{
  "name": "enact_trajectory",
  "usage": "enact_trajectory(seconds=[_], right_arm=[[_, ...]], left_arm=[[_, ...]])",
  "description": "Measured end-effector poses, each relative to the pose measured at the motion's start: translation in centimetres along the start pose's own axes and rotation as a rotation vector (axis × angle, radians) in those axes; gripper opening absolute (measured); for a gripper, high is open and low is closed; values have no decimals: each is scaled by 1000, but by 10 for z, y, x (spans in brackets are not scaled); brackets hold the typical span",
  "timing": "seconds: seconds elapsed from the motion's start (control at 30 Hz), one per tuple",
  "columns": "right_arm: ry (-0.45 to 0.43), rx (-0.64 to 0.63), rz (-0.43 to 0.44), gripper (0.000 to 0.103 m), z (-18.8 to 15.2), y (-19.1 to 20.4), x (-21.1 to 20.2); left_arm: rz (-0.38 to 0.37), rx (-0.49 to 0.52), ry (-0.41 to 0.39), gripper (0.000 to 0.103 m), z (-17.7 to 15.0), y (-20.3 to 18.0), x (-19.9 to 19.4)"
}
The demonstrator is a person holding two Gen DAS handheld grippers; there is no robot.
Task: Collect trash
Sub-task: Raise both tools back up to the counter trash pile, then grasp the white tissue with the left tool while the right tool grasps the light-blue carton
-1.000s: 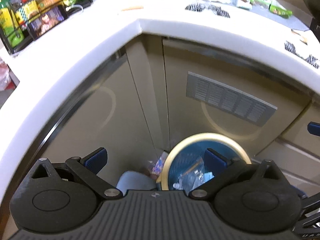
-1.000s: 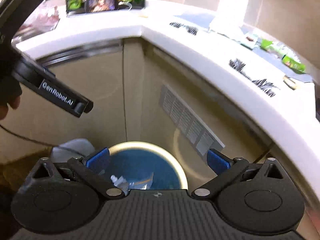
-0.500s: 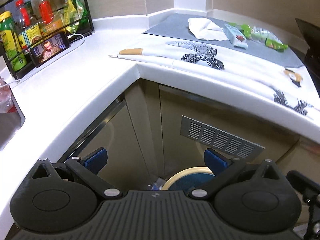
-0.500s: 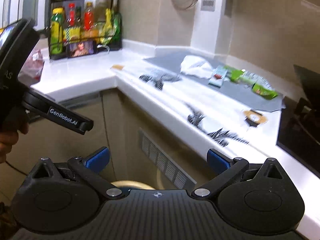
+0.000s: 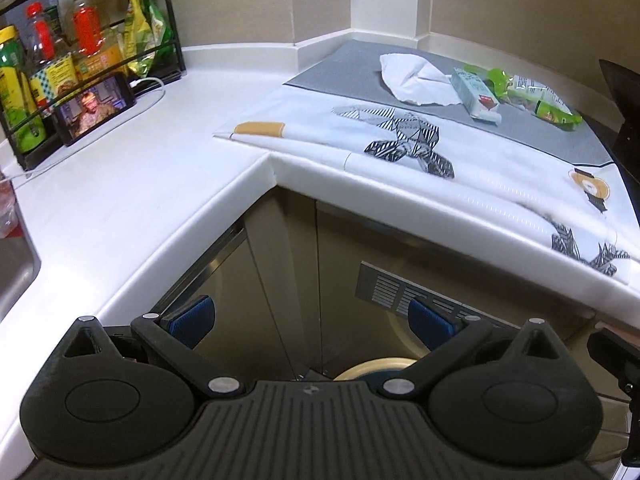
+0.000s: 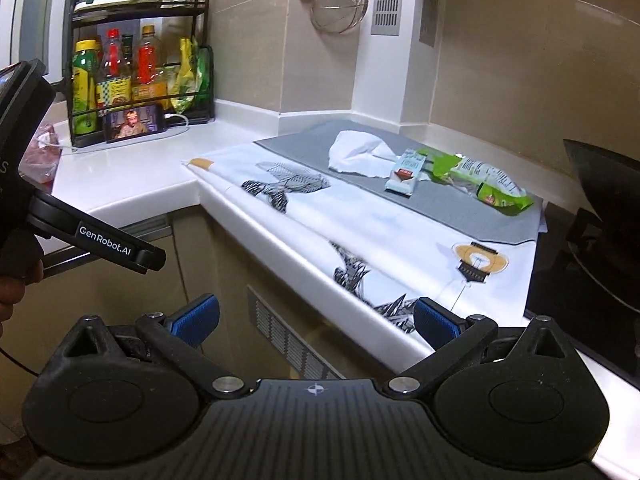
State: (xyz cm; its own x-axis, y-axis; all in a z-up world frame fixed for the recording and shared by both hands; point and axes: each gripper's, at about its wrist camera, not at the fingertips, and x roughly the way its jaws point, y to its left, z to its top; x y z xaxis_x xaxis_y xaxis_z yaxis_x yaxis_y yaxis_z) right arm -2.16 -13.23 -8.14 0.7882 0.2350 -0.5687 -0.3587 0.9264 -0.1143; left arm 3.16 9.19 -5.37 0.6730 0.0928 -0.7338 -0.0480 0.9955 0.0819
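Observation:
On a grey mat (image 5: 352, 68) (image 6: 440, 204) at the back of the white counter lie a crumpled white tissue (image 5: 416, 80) (image 6: 360, 152), a small pale-blue carton (image 5: 476, 96) (image 6: 406, 172) and a green snack wrapper (image 5: 536, 96) (image 6: 488, 184). Only the rim of the blue bin (image 5: 376, 366) shows, low down by the cabinet. My left gripper (image 5: 312, 320) is open and empty, out in front of the counter's corner. My right gripper (image 6: 316, 318) is open and empty too, below the counter edge. The left gripper's body (image 6: 100, 240) appears at the left of the right wrist view.
A white patterned cloth (image 5: 460, 168) (image 6: 360, 232) covers the counter front. A black rack of bottles (image 5: 60, 64) (image 6: 140, 72) and a phone (image 5: 94, 108) (image 6: 134, 124) stand at the back left. A black stove (image 6: 592, 260) is at the right, a sink edge (image 5: 16, 264) at the left.
Both grippers have risen from over the blue bin to counter height and tilted up. The bin has dropped almost out of view; the trash on the mat has come into view.

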Motion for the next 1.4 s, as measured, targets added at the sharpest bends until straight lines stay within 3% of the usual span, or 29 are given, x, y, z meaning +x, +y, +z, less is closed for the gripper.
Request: enact_trajectory(seconds=[0.57,0.87,1.17,1.4], right_arm=[[-30,32,-139,103,35,-34,35],[-45,72,-212,103,54,-61,56],[-34,132,-226,103,67,-77,77],[-22,168,-230,103,77,-83,98]], left_arm=[[-32,44,-81,103,64,-23,19],[-4,64,-119,103,96,-28,31],[-22,47,-110,103,124,-22,63],[-88,23,-123,103,149,-20,86]])
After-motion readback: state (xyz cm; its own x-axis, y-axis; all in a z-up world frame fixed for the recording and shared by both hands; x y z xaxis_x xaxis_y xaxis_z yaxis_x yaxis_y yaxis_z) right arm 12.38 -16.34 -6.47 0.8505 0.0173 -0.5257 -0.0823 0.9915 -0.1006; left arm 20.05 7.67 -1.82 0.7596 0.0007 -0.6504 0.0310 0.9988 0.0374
